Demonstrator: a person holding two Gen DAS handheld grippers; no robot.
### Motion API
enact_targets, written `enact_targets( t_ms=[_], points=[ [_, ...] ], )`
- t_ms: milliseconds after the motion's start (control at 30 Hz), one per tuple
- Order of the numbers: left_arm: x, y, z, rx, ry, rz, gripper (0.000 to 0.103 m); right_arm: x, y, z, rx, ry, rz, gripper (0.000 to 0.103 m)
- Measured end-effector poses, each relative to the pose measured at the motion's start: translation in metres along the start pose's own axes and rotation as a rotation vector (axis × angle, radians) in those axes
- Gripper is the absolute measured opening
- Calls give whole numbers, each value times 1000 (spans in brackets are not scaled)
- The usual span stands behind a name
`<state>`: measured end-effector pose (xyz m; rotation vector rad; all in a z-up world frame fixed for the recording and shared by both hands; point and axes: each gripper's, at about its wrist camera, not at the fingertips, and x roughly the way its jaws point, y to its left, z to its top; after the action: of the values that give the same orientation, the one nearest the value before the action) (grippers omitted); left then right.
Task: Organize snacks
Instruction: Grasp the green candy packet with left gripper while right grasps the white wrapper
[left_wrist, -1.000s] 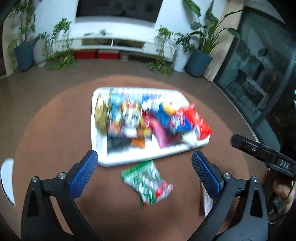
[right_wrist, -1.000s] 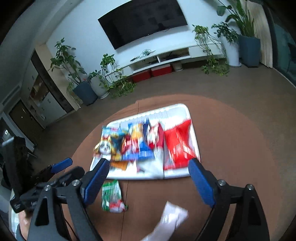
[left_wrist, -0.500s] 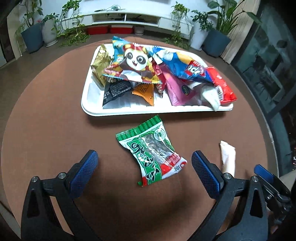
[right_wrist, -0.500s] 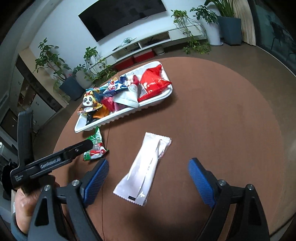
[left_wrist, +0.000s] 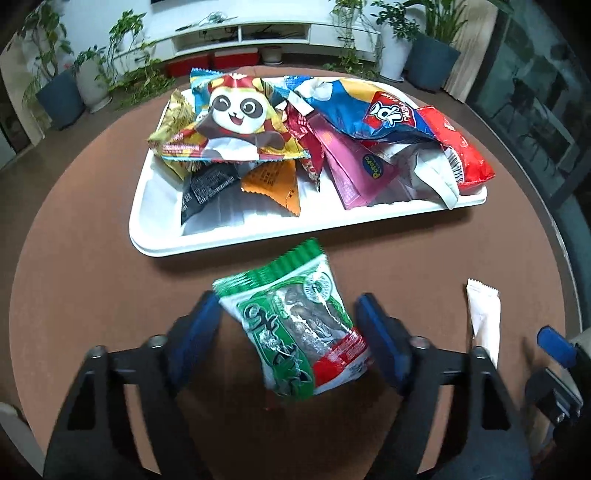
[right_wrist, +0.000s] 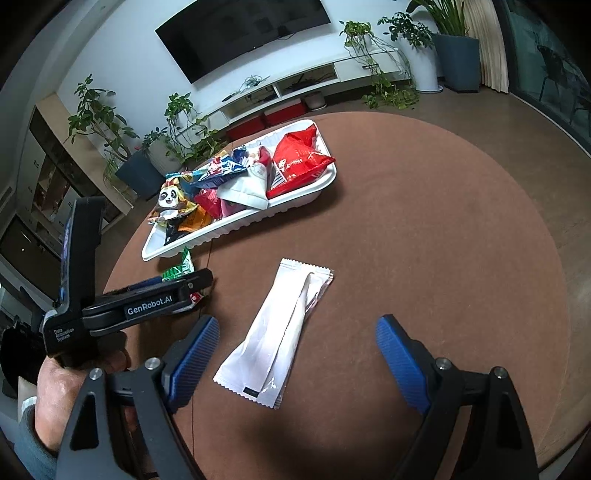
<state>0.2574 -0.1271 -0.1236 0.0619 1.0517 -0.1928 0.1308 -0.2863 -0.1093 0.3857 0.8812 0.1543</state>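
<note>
- Green snack packet (left_wrist: 295, 325): light, crinkly, slippery; pinch across its middle.
- Left gripper (left_wrist: 291, 336): jaws just closing around it, pads not yet pressing.
- Right gripper (right_wrist: 295, 354): released, straddling white sachet (right_wrist: 277, 328).

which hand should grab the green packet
Left. Its tool already straddles the green packet on the table, and its jaws have just been closing on it. The right tool is over the white packet.

A green-and-white crinkled snack packet (left_wrist: 295, 325) with a red corner is seen on the round brown tabletop (left_wrist: 92, 280). A plain white foil sachet (right_wrist: 275, 332) and a white plastic tray (left_wrist: 155, 206) are shown.
</note>
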Motion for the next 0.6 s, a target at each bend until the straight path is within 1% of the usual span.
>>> enact_targets(
  t_ms=[67,133,200,267,367,533,600],
  points=[
    [-1,2,-1,15,-7,0,52,1,2,-1,-7,5,-2,88],
    [-3,4,-2,28,-13,-7,43,3,5,-3,-19,13,-3,88],
    [-5,9,-4,48,-15,-24,38,4,8,-4,-32,20,-6,86],
    [-7,11,-8,70,-15,-36,30,6,11,-4,-42,28,-8,86],
    [-16,17,-25,98,-16,-60,29,7,14,-4,-55,42,-17,84],
    [-34,42,-60,77,-18,-111,28,22,26,-5,-83,103,-18,79],
    [-45,49,-77,55,-21,-139,28,30,32,-4,-101,127,-21,72]
  ],
)
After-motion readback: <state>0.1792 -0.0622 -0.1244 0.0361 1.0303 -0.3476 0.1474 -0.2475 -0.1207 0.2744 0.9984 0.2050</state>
